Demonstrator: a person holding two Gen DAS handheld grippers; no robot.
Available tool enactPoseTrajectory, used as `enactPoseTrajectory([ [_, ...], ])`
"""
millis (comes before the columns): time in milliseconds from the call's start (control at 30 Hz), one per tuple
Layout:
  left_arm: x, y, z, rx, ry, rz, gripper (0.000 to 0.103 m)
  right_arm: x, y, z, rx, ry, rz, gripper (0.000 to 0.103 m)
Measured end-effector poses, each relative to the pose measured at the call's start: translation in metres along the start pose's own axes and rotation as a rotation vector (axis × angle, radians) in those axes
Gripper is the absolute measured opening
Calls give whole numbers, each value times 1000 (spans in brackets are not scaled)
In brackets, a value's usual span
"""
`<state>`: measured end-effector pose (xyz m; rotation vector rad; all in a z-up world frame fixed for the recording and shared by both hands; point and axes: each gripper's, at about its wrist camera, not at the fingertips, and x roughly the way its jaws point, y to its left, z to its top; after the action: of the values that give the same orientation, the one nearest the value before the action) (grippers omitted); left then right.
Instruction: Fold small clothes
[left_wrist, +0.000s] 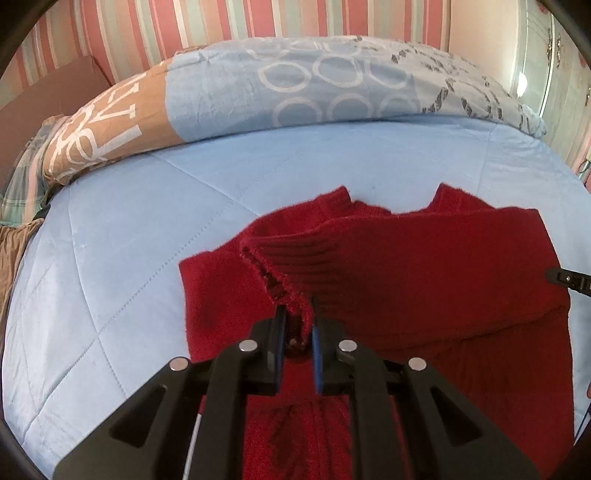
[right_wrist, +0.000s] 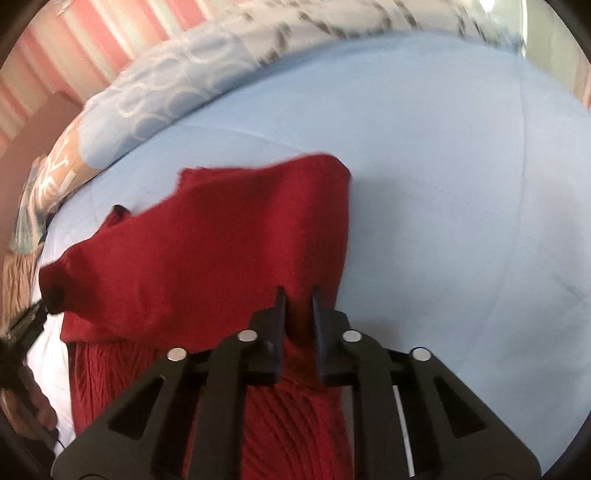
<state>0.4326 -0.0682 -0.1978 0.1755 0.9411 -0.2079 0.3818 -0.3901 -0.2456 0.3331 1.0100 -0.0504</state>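
Observation:
A small red knit sweater (left_wrist: 424, 258) lies partly folded on the light blue bedspread (left_wrist: 129, 240). My left gripper (left_wrist: 298, 310) is shut on the sweater's ribbed hem edge (left_wrist: 280, 273), holding it lifted over the body of the garment. My right gripper (right_wrist: 298, 295) is shut on the other side of the red sweater (right_wrist: 207, 251), with the cloth pinched between its fingers. The right gripper's tip also shows at the right edge of the left wrist view (left_wrist: 569, 278). The sweater's lower part is hidden under both grippers.
A patterned blue and brown duvet (left_wrist: 295, 85) is bunched along the far side of the bed. A pink striped wall (left_wrist: 184, 22) stands behind it. A white wardrobe (left_wrist: 554, 74) is at the far right. The bedspread (right_wrist: 461, 184) extends to the right of the sweater.

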Motion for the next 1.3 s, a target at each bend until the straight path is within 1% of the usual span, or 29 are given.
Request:
enactPoseTrajectory([
  [100, -11, 7, 3, 1, -27, 14, 12, -15, 15, -1, -71, -47, -2, 12],
  [133, -13, 9, 4, 3, -29, 22, 12, -17, 20, -2, -91, -51, 0, 12],
  [233, -10, 25, 0, -8, -6, 46, 12, -5, 29, -2, -127, -2, 7, 14],
  [267, -6, 31, -2, -20, 10, 47, 12, 0, 30, -3, -128, 16, 8, 15],
  [300, -1, 39, -6, -35, 32, 48, 12, 7, 33, -3, -131, 34, 9, 19],
  [333, 3, 43, -9, -41, 47, 47, 12, 10, 34, -4, -134, 38, 7, 26],
  [433, 20, 52, -19, -48, 95, 38, 13, 12, 36, -8, -137, 40, -7, 35],
  [500, 30, 54, -25, -48, 120, 36, 14, 0, 31, -7, -119, 9, 10, 35],
  [600, 30, 56, -27, -55, 114, 43, 17, -12, 21, 6, -72, -48, 0, 35],
  [667, 30, 58, -27, -68, 114, 41, 18, -6, 20, 14, -71, -42, -2, 36],
  [733, 30, 59, -28, -67, 112, 51, 20, 6, 25, 27, -91, -48, -24, 36],
  [767, 30, 58, -29, -63, 113, 57, 20, 13, 26, 32, -94, -37, -23, 36],
  [833, 30, 58, -30, -61, 116, 63, 21, 30, 27, 41, -101, -18, -53, 35],
  [900, 31, 59, -31, -57, 118, 65, 23, 53, 22, 45, -90, 37, -79, 34],
  [933, 32, 59, -31, -54, 118, 66, 24, 60, 20, 46, -85, 49, -86, 34],
  [1033, 33, 61, -31, -46, 123, 73, 27, 70, 15, 49, -73, 56, -89, 33],
  [1100, 33, 62, -31, -42, 124, 76, 28, 66, 18, 51, -83, 55, -90, 34],
  [1200, 21, 62, -30, -24, 87, 100, 24, 40, 28, 47, -121, 9, -66, 35],
  [1267, 16, 63, -31, -33, 81, 95, 24, 25, 37, 40, -148, -14, -30, 35],
  [1300, 16, 65, -31, -44, 85, 86, 24, 20, 41, 38, -166, -17, -26, 36],
])
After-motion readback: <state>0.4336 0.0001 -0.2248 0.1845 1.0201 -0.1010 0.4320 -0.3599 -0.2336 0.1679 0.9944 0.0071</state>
